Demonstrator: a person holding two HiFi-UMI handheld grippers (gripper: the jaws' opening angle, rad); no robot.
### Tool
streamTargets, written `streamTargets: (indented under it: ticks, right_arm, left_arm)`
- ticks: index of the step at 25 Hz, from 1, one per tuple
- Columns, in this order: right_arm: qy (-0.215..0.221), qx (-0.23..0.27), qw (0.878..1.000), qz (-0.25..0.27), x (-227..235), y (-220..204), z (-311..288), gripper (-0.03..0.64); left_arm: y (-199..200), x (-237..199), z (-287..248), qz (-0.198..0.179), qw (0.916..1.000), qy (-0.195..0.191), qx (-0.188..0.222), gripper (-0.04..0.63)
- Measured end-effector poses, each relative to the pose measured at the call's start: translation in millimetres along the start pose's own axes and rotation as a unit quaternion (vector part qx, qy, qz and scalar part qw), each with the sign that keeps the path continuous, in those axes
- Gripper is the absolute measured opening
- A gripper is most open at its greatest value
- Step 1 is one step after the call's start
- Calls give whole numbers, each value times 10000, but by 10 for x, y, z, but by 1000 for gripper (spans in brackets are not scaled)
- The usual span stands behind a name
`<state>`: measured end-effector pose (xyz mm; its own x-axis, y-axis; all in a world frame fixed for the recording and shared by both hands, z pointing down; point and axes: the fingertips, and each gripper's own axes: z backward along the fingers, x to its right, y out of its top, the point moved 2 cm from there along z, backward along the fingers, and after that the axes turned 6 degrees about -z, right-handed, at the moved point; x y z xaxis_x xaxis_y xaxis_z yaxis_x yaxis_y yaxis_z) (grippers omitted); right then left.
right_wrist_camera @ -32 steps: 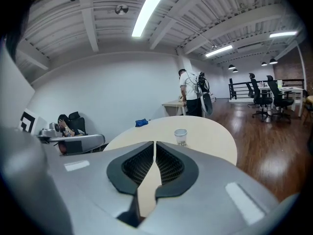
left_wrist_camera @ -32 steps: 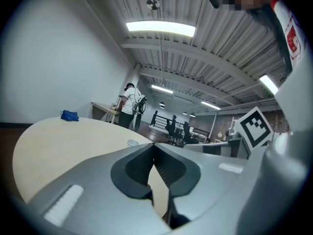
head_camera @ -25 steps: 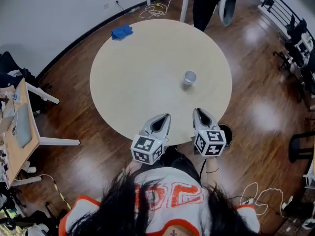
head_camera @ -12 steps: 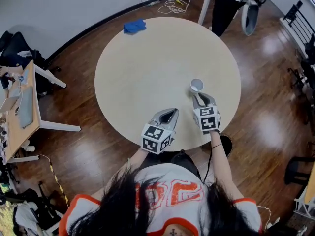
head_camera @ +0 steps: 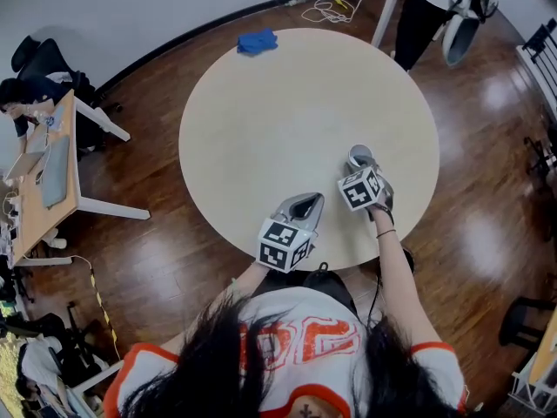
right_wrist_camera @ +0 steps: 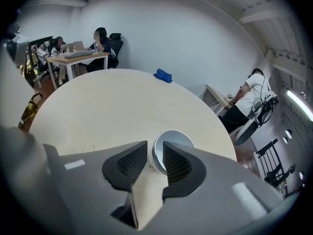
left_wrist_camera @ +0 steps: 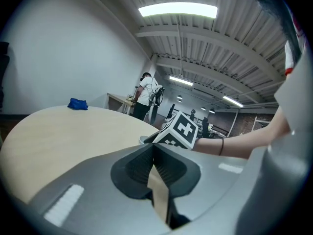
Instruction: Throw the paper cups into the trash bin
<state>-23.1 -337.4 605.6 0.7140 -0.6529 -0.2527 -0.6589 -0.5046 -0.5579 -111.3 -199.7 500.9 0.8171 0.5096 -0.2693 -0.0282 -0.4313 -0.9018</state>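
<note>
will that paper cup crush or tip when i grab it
The paper cup looks thin-walled and empty, so it is probably light and easy to crush. Standing upright and loose, it may tip or slide if nudged. The right gripper, jaws opening, has its rim between them.

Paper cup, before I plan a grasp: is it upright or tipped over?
Upright. The paper cup stands on the table, its round open rim facing up.

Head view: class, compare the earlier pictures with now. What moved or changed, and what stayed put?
The right gripper reached forward from the near edge of the table to the paper cup, its jaws opening; the cup's rim now sits at their tips, not gripped. The left gripper stayed shut near that edge. The cup and the blue cloth kept their places.
</note>
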Motion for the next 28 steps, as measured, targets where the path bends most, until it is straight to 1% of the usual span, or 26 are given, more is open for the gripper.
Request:
streamTargets:
  ticks: [2,7,9,11,15,20,28]
  right_arm:
    - [-13,-117,9999,-22,21,-29,-56,97]
    - [-83,-195,9994,-284,33,-64,-31,35]
    - [-93,-220,9987,-448,18,-92,6,35]
    - [-130,-109,9981,-598,-3,-75,76,34]
    - [-170,289,9948,-965,-122,25,354,34]
    - [-180,710,9842,-1610,-405,62,762,32]
    - [-194,1179,9629,-2421,-1033,107,1293,31]
  left_arm:
    - [-1,-3,13,29,10000,9,-1,0]
    - [0,-45,70,18,10000,40,20,0]
    - [9,-79,107,22,10000,65,39,0]
    - [43,-120,167,19,9999,108,89,0]
    - [95,-194,291,55,9996,138,224,0]
    - [54,-221,427,4,9997,51,223,0]
    - [-48,-260,738,-204,9992,-282,208,0]
